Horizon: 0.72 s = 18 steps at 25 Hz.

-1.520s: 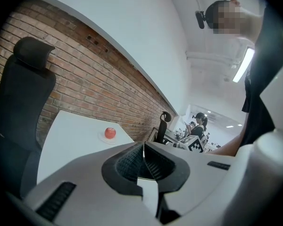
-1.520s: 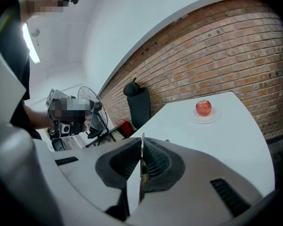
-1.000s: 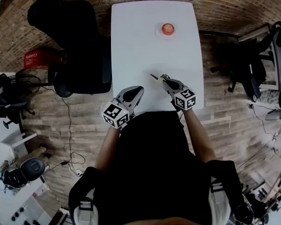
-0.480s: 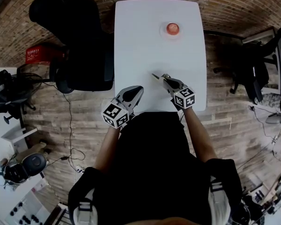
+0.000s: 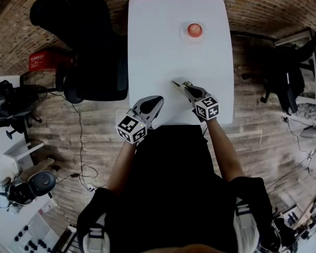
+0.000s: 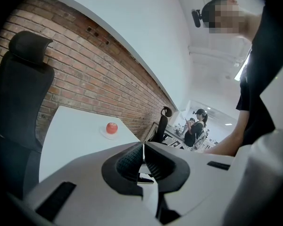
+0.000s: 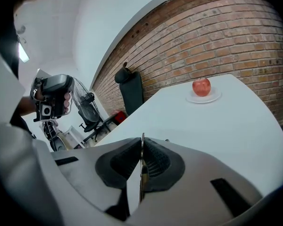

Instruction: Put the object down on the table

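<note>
My right gripper [image 5: 185,86] hovers over the near part of the white table [image 5: 163,46], shut on a thin flat blade-like object [image 5: 175,83] whose tip sticks out to the far left. In the right gripper view the blade [image 7: 142,166] shows edge-on, clamped between the dark pads of that gripper [image 7: 142,145]. My left gripper [image 5: 156,100] is at the table's near left edge, its jaws shut with nothing between them [image 6: 143,147]. A red apple [image 5: 194,30] on a small white plate sits far across the table [image 7: 201,86] [image 6: 112,127].
A black office chair [image 5: 89,46] stands close against the table's left side, with a red box [image 5: 42,62] on the floor beyond it. Another chair [image 5: 279,73] is to the right. A brick wall backs the table. A person [image 6: 195,128] stands in the distance.
Both grippers stay almost where they were; the right one with the blade has crept slightly away from me. Only the head view has shifted a little.
</note>
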### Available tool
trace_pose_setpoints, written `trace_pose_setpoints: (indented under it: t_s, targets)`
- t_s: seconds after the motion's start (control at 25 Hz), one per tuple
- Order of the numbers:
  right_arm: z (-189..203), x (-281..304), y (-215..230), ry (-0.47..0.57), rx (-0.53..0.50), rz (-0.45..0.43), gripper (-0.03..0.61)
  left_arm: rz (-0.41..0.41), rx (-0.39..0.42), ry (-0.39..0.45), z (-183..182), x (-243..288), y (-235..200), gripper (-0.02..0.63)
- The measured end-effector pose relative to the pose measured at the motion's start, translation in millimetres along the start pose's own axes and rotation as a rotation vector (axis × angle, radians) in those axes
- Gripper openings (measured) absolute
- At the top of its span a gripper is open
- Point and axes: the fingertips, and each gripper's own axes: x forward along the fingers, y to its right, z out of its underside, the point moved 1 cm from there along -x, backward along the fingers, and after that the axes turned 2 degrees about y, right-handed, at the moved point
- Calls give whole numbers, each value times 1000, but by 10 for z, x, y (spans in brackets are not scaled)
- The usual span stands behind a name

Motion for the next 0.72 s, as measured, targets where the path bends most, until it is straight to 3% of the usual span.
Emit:
trace_pose_setpoints:
  t_s: [0.72]
  targets:
    - [205, 124, 20, -39, 26, 2, 14, 10, -13, -14, 83, 39, -9, 26]
